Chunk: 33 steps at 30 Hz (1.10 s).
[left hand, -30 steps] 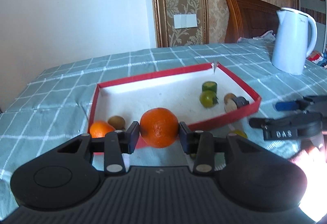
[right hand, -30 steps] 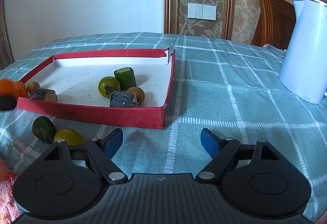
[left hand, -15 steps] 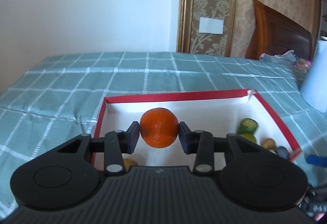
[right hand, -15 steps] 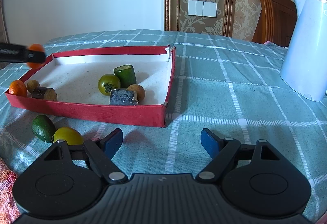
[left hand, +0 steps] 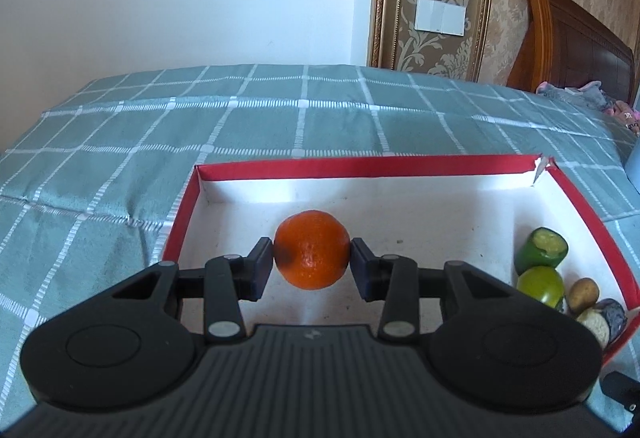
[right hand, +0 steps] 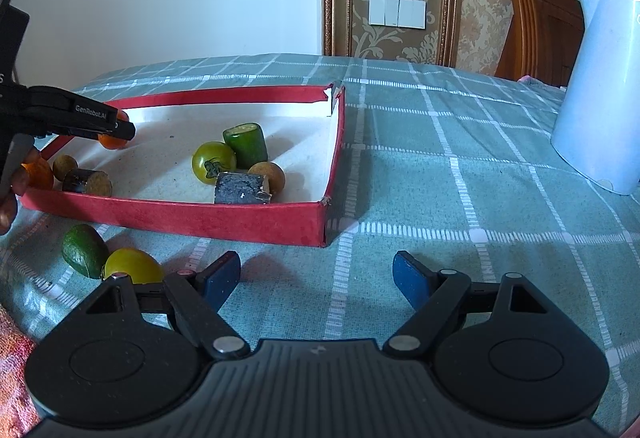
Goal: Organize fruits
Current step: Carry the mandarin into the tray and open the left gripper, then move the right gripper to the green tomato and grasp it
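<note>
My left gripper [left hand: 312,262] is shut on an orange [left hand: 311,255] and holds it above the white floor of the red-walled tray [left hand: 360,167]. In the right wrist view the left gripper [right hand: 116,128] hangs over the tray's [right hand: 180,216] left part, the orange [right hand: 112,141] partly hidden behind its fingers. The tray holds a green tomato [right hand: 213,167], a green cucumber piece [right hand: 245,143], a brown round fruit [right hand: 267,176], a dark chunk [right hand: 242,194] and more pieces at the left. My right gripper [right hand: 316,276] is open and empty, low over the cloth before the tray.
An avocado [right hand: 84,249] and a yellow fruit [right hand: 134,265] lie on the green checked cloth outside the tray's front wall, left of my right gripper. A white kettle [right hand: 604,90] stands at the right. A small orange fruit [right hand: 38,174] sits at the tray's left end.
My left gripper has carried the orange forward and lower over the tray. The right gripper has stayed open in nearly the same place.
</note>
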### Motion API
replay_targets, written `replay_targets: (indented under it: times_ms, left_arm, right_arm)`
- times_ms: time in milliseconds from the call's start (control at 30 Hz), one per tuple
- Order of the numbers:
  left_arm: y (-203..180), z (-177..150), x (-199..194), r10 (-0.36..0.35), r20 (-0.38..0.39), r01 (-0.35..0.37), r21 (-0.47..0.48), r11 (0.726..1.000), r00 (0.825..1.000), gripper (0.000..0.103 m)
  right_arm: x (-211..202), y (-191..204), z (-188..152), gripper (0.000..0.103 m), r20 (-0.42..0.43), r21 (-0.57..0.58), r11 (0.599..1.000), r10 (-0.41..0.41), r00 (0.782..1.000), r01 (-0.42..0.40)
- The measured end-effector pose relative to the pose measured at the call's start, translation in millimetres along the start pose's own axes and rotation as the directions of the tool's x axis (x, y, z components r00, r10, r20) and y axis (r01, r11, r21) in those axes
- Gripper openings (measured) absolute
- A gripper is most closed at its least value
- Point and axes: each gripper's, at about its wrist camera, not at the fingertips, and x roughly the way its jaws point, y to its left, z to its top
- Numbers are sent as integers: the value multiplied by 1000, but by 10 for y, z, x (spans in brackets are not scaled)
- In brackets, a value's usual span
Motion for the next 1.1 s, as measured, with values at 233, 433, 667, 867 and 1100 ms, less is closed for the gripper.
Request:
replay_targets:
  times_ms: [233, 433, 667, 867, 1100]
  left_arm:
    - [-4, -4, -79, 34, 36, -34, 5, 999, 999, 68]
    - [57, 45, -408, 63, 107, -63, 0, 998, 992, 84]
    - [217, -160, -1108, 51, 202, -44, -36, 998, 978, 95]
    - [269, -665, -1490, -37, 172, 43, -36, 998, 984, 97]
    - [284, -1069, -1399, -35, 92, 38, -29, 999, 995, 97]
  right_arm:
    - [12, -3, 2, 83, -5, 2, 1000, 3, 1000, -3]
    - [19, -15, 6, 84, -7, 5, 1000, 6, 1000, -6]
    - [19, -8, 6, 84, -8, 4, 1000, 6, 1000, -6]
    - [8, -6, -5, 84, -1, 4, 1000, 12, 1000, -12]
    - [-39, -27, -12, 84, 24, 11, 1000, 21, 1000, -21]
